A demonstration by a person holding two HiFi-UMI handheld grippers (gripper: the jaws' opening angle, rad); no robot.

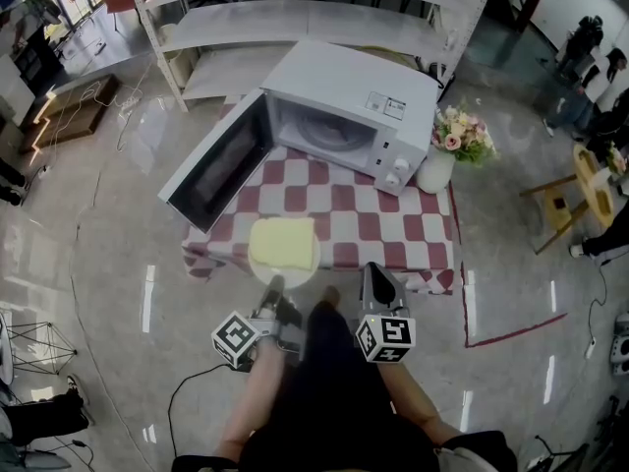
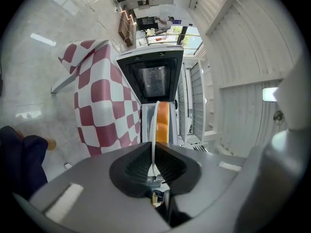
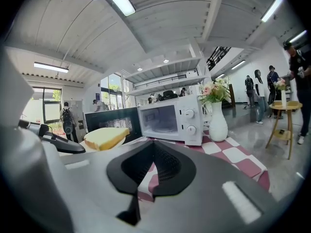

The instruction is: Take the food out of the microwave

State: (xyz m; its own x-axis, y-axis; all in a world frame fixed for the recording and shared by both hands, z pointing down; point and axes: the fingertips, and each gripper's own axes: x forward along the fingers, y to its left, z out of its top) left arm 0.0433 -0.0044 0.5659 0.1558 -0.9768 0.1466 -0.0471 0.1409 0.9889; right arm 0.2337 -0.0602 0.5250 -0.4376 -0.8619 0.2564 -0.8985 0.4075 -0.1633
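Observation:
A yellow slab of food [image 1: 283, 242] lies on a white plate [image 1: 287, 275] at the front edge of the checkered table [image 1: 393, 234]. My left gripper [image 1: 273, 288] is shut on the plate's near rim. In the left gripper view the rim [image 2: 154, 130] runs edge-on between the pads, with the food [image 2: 163, 123] beyond it. The white microwave [image 1: 349, 101] stands at the back with its door [image 1: 218, 160] swung wide open and its cavity bare. My right gripper [image 1: 378, 285] hovers at the table's front edge, right of the plate, shut on nothing [image 3: 153, 144].
A white vase with flowers [image 1: 435, 168] stands right of the microwave. White shelving [image 1: 295, 8] rises behind the table. A small wooden table [image 1: 575, 190] and several people are at the far right. A cable [image 1: 182, 391] trails on the glossy floor near my legs.

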